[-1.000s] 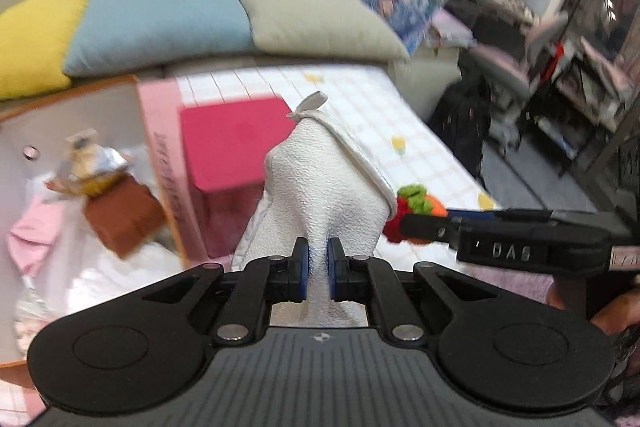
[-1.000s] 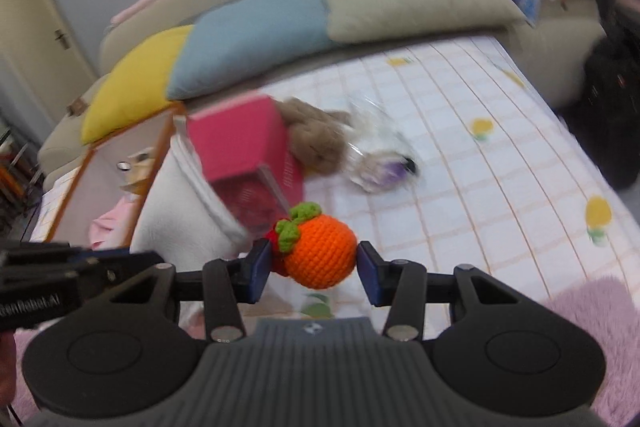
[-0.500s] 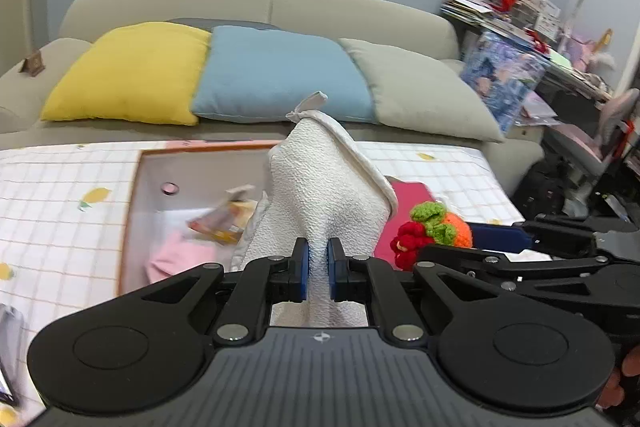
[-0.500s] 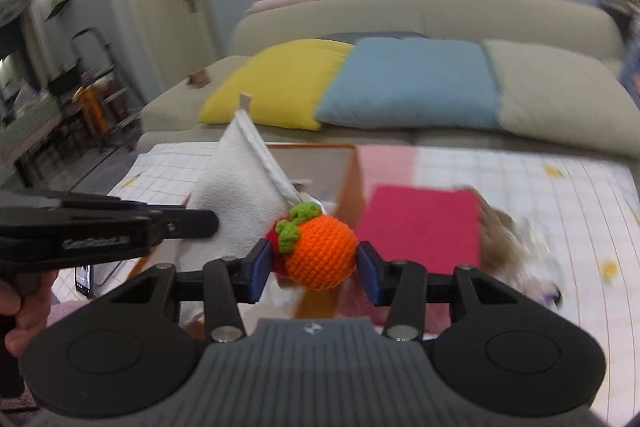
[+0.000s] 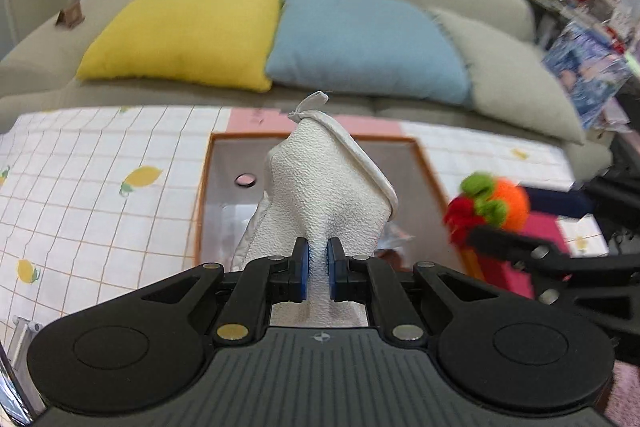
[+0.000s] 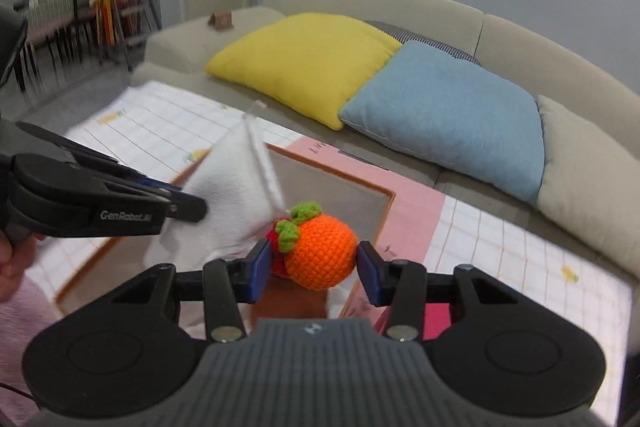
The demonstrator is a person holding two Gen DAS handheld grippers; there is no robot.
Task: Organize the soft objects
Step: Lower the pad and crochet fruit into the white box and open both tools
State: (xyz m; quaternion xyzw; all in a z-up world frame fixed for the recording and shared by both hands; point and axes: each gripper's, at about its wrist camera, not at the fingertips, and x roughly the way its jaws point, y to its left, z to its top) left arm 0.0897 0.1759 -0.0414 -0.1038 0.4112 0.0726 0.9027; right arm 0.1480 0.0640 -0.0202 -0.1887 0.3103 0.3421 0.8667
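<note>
My left gripper is shut on a white textured cloth, which it holds up over an open box with an orange rim and pink flaps. My right gripper is shut on an orange crocheted fruit toy with green leaves and a red part. It holds the toy above the box's right edge. In the left wrist view the toy and the right gripper are at the right. In the right wrist view the cloth and the left gripper are at the left.
The box stands on a white checked sheet with lemon prints. A beige sofa behind it bears a yellow, a blue and a grey cushion. A red box lies right of the open box. Cluttered shelves stand at the far right.
Both grippers have swung left from the red box to above the open box, each keeping its hold. The box's inside now lies straight ahead of the cloth.
</note>
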